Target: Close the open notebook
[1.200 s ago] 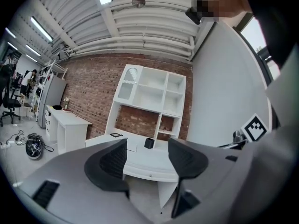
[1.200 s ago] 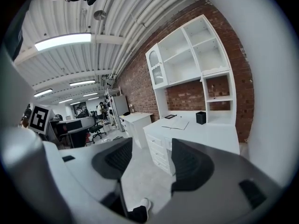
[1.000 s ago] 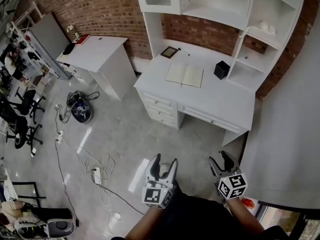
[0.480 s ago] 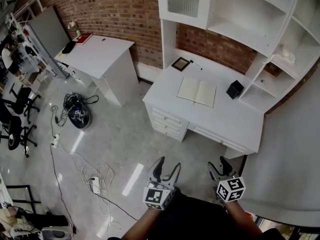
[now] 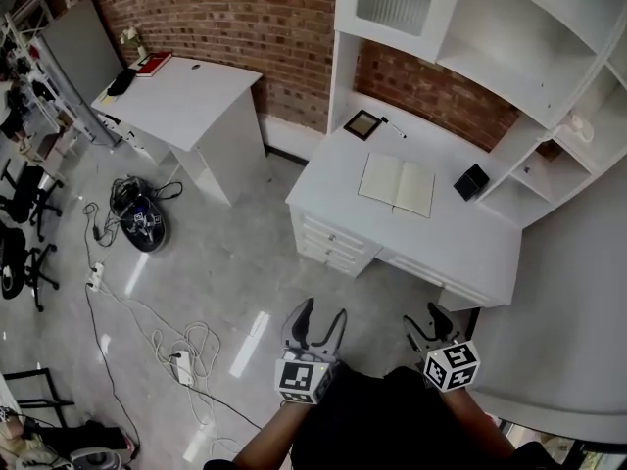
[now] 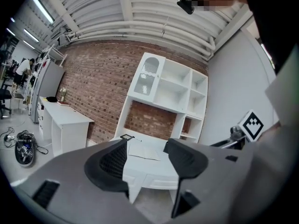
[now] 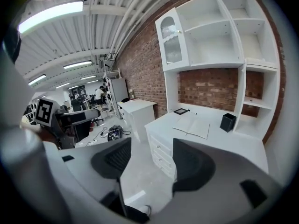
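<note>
— Looking for the notebook (image 5: 396,185). Finding it where?
— Lying open, pages up, on the white desk (image 5: 460,248), between a small dark frame (image 5: 361,123) and a black box (image 5: 471,181). Sitting well apart from both grippers.
— Gripping anything yet?
— Nothing. Holding the left gripper (image 5: 321,313) with jaws apart and empty. Opening the jaws of the right gripper (image 5: 426,316), with nothing between them either.
— Doing this step well, meaning what?
— Probably getting within reach of the desk first, facing the notebook squarely. Then, judging by the flat spread, slipping one jaw tip under an outer page edge and swinging that half over the spine. Steadying the other half with the second gripper and steering wide of the box.
— Reading any brands or labels?
— Finding none legible. Seeing only black-and-white square markers on the gripper cubes, and making out no words on the pages from here.
</note>
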`<action>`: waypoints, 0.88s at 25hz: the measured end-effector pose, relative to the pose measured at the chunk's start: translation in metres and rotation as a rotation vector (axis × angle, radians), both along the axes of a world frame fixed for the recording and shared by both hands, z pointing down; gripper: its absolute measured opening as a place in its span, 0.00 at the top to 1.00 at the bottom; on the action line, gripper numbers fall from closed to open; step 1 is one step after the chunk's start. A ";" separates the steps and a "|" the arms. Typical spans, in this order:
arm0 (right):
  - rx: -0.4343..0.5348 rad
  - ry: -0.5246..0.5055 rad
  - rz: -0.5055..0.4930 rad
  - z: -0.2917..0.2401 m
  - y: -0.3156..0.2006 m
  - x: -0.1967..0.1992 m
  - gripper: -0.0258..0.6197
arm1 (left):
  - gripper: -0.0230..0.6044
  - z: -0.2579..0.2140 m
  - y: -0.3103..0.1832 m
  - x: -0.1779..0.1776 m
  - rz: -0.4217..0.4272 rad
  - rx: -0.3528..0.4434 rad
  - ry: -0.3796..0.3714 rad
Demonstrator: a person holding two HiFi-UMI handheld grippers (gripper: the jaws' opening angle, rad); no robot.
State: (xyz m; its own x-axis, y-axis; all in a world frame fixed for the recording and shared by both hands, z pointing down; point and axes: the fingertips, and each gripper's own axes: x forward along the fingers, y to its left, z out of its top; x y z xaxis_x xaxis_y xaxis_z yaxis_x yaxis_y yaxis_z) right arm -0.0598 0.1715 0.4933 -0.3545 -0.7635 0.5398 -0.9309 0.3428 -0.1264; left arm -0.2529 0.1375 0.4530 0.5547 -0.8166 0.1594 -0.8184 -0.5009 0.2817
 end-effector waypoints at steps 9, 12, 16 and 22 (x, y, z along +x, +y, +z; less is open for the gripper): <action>-0.023 -0.001 0.063 0.008 -0.019 0.005 0.55 | 0.56 0.004 -0.018 -0.018 -0.036 -0.017 0.040; -0.012 -0.024 0.057 0.008 -0.030 0.003 0.55 | 0.56 0.012 -0.018 -0.016 -0.037 -0.044 0.047; -0.005 -0.065 0.034 0.017 -0.046 0.002 0.55 | 0.56 0.019 -0.025 -0.004 -0.028 -0.065 0.010; -0.009 -0.102 -0.016 0.037 -0.096 0.017 0.55 | 0.56 0.021 -0.066 0.033 0.021 -0.049 -0.005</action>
State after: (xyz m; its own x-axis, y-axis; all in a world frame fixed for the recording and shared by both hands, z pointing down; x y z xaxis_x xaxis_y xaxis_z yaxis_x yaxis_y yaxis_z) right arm -0.0425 0.0757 0.5306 -0.4204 -0.7524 0.5072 -0.9073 0.3563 -0.2235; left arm -0.2196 0.0712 0.4738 0.5708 -0.7959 0.2019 -0.8092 -0.5037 0.3024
